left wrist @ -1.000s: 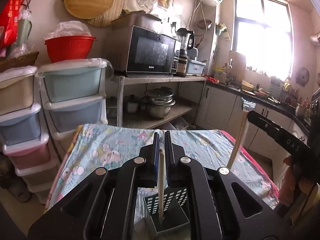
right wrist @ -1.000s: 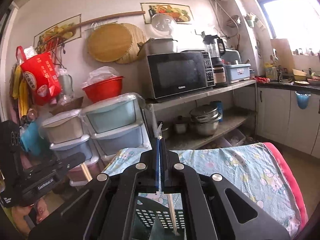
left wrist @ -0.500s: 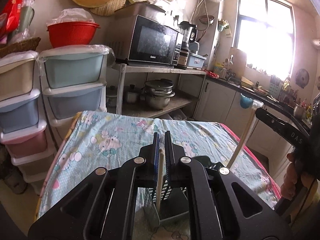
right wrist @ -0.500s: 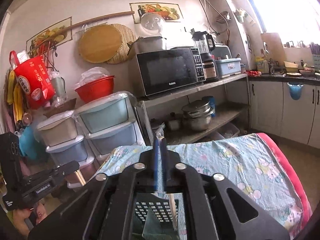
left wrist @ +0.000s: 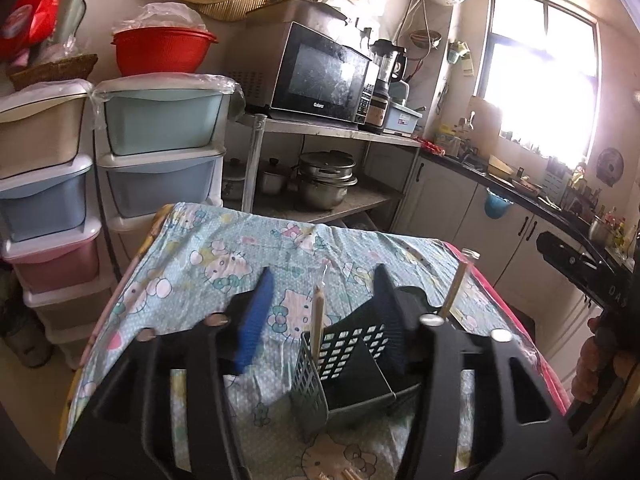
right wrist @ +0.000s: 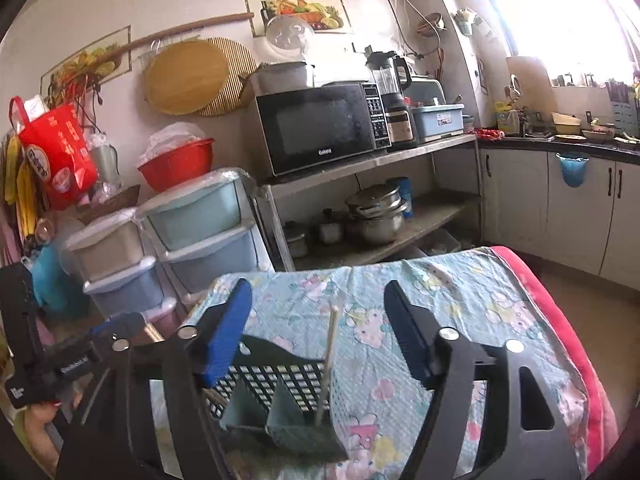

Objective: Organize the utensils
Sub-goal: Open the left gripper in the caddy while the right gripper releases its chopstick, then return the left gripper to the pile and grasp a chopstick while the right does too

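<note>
Two chopsticks now stand in the caddy (left wrist: 340, 376) on the tabletop (left wrist: 200, 264), one beneath each of our claws. Our left claw (left wrist: 324, 304) has just been opening; its jaws stand wide with the left chopstick (left wrist: 318, 320) loose between them, touching neither pad. Our right claw (right wrist: 320, 320) has likewise just been opening, and the right chopstick (right wrist: 330, 360) leans free in a caddy compartment.

We judge the sticks light, stiff and smooth, apt to slip or twist; a pinch near the upper end, square across the shaft, should hold best. The slotted plastic caddy looks light enough to tip if nudged.

Claw bodies hide the caddy's base and the sticks' lower ends. Pale objects at the left view's bottom edge are cut off; we cannot identify them.
</note>
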Available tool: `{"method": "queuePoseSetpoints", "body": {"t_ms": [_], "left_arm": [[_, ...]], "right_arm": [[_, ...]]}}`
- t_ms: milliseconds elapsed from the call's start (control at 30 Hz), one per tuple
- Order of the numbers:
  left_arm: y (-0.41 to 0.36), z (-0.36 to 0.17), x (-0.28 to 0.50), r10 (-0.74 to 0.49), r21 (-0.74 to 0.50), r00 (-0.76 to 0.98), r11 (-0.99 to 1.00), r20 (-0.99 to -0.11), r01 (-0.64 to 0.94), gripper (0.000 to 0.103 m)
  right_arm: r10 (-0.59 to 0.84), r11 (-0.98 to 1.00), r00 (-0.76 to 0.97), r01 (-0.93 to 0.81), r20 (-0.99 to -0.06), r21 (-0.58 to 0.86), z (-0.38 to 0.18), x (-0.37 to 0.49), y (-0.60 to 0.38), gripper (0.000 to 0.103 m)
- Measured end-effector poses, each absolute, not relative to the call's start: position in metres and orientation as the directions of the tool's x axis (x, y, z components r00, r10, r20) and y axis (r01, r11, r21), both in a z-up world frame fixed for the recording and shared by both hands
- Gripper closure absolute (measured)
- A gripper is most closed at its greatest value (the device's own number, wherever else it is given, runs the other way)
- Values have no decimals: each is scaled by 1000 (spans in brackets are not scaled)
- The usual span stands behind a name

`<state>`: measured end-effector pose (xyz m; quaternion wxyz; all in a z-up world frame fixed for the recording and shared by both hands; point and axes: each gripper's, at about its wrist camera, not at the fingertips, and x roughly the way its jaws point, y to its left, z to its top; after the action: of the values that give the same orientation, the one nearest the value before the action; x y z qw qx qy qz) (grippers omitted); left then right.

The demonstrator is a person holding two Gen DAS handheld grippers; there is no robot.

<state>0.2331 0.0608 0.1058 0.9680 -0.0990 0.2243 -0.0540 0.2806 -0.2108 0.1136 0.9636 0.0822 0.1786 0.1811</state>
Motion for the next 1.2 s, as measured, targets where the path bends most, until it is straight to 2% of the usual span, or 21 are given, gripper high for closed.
{"method": "queuePoseSetpoints", "body": {"t_ms": [67, 200, 267, 800, 1200], "left_arm": [[61, 105, 229, -149, -217, 895, 974, -420, 60, 41], [59, 106, 220, -145, -220, 901, 974, -408, 57, 16], [59, 106, 216, -148, -228, 903, 972, -402, 57, 11], [60, 100, 183, -143, -251, 910, 967, -388, 45, 11], [60, 71, 168, -150, -260, 877, 965, -457, 29, 11]], "right_arm": [[365, 928, 871, -311, -329, 207, 110, 277, -210, 32], [353, 934, 871, -303, -341, 191, 103, 270, -211, 26], [345, 937, 872, -298, -347, 182, 100, 265, -212, 25], [338, 941, 873, -302, -352, 155, 91, 229, -221, 21], [341, 940, 846, -312, -410, 139, 68, 207, -223, 21]]}}
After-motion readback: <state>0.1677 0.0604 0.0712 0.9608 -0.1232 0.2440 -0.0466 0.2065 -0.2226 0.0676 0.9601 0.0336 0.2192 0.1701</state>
